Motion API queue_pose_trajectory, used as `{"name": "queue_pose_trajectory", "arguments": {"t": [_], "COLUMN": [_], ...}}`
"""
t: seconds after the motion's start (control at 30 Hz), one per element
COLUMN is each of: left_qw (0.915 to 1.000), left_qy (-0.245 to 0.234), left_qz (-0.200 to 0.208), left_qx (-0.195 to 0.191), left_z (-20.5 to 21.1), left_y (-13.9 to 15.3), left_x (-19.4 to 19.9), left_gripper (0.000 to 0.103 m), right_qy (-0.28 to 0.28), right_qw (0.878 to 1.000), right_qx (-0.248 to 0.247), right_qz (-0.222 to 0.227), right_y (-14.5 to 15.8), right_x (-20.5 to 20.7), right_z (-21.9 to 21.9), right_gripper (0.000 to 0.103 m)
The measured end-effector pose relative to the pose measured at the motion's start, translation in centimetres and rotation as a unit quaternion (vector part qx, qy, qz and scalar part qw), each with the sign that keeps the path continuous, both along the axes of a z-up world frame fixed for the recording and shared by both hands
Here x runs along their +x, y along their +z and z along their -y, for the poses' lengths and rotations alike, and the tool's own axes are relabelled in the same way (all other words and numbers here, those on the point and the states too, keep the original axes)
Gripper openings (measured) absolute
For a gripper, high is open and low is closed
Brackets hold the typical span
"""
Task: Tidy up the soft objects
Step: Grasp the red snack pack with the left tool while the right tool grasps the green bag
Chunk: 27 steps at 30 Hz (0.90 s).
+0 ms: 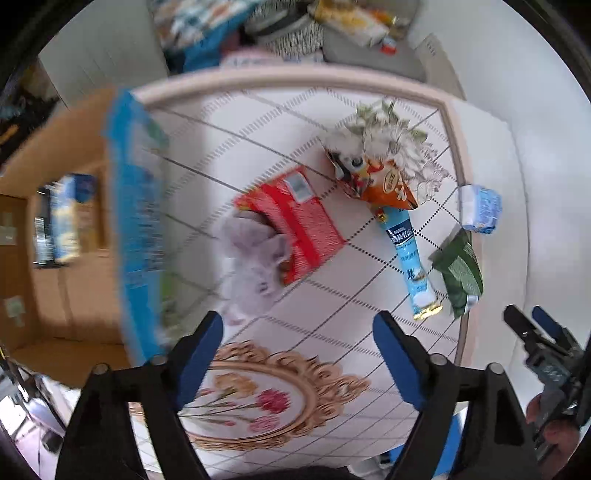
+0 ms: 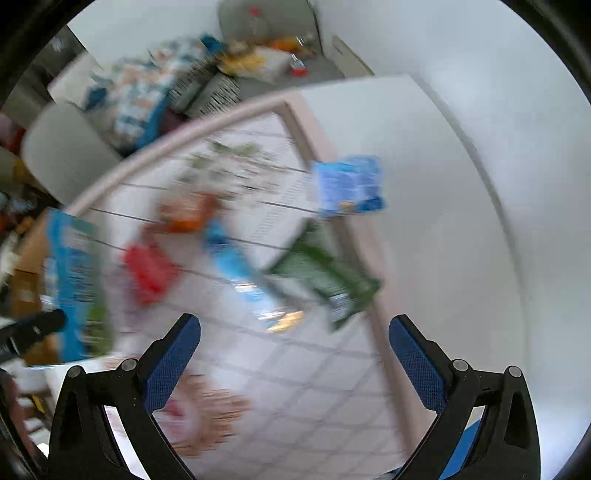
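Note:
Several soft packs lie on a patterned tablecloth (image 1: 258, 122): a red pack (image 1: 295, 225) with a grey cloth (image 1: 251, 254) against its left side, an orange snack bag (image 1: 373, 181), a light blue tube pack (image 1: 410, 258), a green pouch (image 1: 460, 269) and a small blue pack (image 1: 480, 206) at the right edge. My left gripper (image 1: 297, 325) is open and empty above the cloth's front part. My right gripper (image 2: 295, 328) is open and empty, just in front of the blurred blue tube (image 2: 240, 269) and green pouch (image 2: 325, 273); it also shows in the left wrist view (image 1: 532, 321).
An open cardboard box (image 1: 55, 236) stands left of the table, holding a blue and white carton (image 1: 66, 218). A big blue pack (image 1: 138, 221) stands on edge between box and cloth. Cluttered cushions and bags (image 1: 288, 29) lie beyond the table's far edge.

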<state>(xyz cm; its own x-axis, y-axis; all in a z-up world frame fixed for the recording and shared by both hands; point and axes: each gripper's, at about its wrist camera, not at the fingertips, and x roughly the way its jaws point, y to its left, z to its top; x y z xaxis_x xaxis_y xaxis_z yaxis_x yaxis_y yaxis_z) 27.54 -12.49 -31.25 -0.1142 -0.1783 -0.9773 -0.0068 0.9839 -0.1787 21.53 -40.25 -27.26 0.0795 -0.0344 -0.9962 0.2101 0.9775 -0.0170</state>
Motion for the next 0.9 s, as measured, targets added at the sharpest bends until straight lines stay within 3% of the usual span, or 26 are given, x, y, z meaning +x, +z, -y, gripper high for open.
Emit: {"name": "queue_pose_trajectory", "arguments": {"t": [0.2, 0.4, 0.53, 0.6, 0.63, 0.67, 0.7, 0.73, 0.83, 0.9], "left_qw": [0.9978, 0.9936, 0.9935, 0.9945, 0.9952, 0.9960, 0.9959, 0.9958, 0.9933, 0.9927], "left_qy": [0.047, 0.060, 0.035, 0.026, 0.018, 0.004, -0.012, -0.036, -0.094, -0.100], "left_qz": [-0.045, -0.093, -0.093, -0.083, -0.074, -0.066, -0.063, -0.057, -0.048, -0.049], "left_qx": [-0.009, 0.018, 0.055, 0.058, 0.061, 0.060, 0.064, 0.063, 0.046, 0.048], "left_z": [1.5, 1.6, 1.9, 2.1, 2.5, 3.0, 3.6, 4.4, 6.4, 6.8], "left_y": [-4.9, -9.7, -11.1, -11.1, -10.9, -10.5, -10.2, -9.8, -9.3, -9.6], "left_x": [2.9, 5.2, 5.6, 5.6, 5.4, 5.1, 4.7, 4.0, 1.9, 0.9], "left_gripper": [0.073, 0.073, 0.077, 0.074, 0.066, 0.058, 0.056, 0.053, 0.054, 0.055], "right_qy": [0.029, 0.046, 0.062, 0.071, 0.070, 0.068, 0.059, 0.049, 0.018, 0.011], "right_qw": [0.998, 0.994, 0.992, 0.990, 0.990, 0.989, 0.990, 0.990, 0.989, 0.989], "right_qx": [-0.003, 0.045, 0.039, 0.029, 0.026, 0.024, 0.020, 0.023, 0.057, 0.071], "right_qz": [-0.059, -0.091, -0.105, -0.119, -0.123, -0.127, -0.129, -0.130, -0.133, -0.131], "right_y": [-7.0, -11.2, -12.5, -13.3, -13.5, -13.7, -13.9, -13.9, -13.9, -13.9], "right_x": [2.6, 3.8, 4.4, 4.5, 4.5, 4.5, 4.3, 4.1, 3.1, 2.7], "right_z": [2.8, 3.3, 3.2, 3.1, 3.2, 3.2, 3.6, 4.0, 5.3, 5.9], "right_gripper": [0.074, 0.075, 0.075, 0.075, 0.074, 0.071, 0.055, 0.048, 0.045, 0.045]}}
